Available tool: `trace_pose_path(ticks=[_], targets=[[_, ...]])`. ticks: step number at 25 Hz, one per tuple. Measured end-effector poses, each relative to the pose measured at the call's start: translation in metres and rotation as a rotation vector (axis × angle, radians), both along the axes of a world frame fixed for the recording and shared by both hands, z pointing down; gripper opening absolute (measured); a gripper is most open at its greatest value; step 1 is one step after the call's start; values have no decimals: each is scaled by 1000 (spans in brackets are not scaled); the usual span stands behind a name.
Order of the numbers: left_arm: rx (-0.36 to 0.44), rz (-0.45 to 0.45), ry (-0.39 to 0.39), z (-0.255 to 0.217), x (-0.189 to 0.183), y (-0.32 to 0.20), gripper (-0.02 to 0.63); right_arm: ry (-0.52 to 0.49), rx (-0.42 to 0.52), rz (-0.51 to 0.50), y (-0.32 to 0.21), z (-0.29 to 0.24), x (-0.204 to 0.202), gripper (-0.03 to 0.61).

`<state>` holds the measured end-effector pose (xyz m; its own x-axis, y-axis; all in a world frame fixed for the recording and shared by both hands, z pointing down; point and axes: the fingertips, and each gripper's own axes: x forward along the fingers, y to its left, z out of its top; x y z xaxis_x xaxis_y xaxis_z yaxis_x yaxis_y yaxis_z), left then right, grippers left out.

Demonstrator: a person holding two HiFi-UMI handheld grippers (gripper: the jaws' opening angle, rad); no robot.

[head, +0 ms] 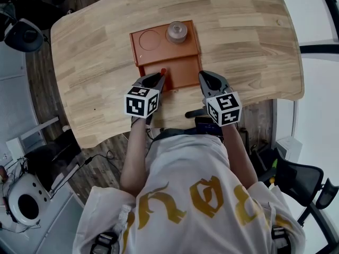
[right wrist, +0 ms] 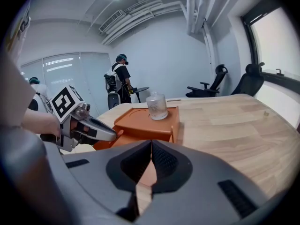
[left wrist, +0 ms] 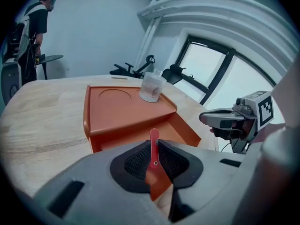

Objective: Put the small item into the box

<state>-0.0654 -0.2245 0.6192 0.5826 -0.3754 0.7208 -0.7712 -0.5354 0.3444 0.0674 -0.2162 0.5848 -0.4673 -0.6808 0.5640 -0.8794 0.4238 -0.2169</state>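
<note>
The small red item, clamped in the left hand-held gripper, should be lowered inside the orange box before release; the right hand-held gripper is closed on nothing.

On the head view I get only the tip of the red strip; the left gripper covers the rest. In that gripper's own view the strip's lower end is sunk between the pads. The box loses its near left corner under those jaws. The bench is cut off at the top edge. Lower centre of the right gripper view, the right gripper blocks the box's front.
</note>
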Motion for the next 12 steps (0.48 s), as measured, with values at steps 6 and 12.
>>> trace_pose_path(ticks=[6,12], targets=[[-93,33,-8,11,11,2,52,-3,-12,-6,-5,5,1,12],[-140,94,-67,26,22,2,52,2,-17,-26,-12,9,-1,12]])
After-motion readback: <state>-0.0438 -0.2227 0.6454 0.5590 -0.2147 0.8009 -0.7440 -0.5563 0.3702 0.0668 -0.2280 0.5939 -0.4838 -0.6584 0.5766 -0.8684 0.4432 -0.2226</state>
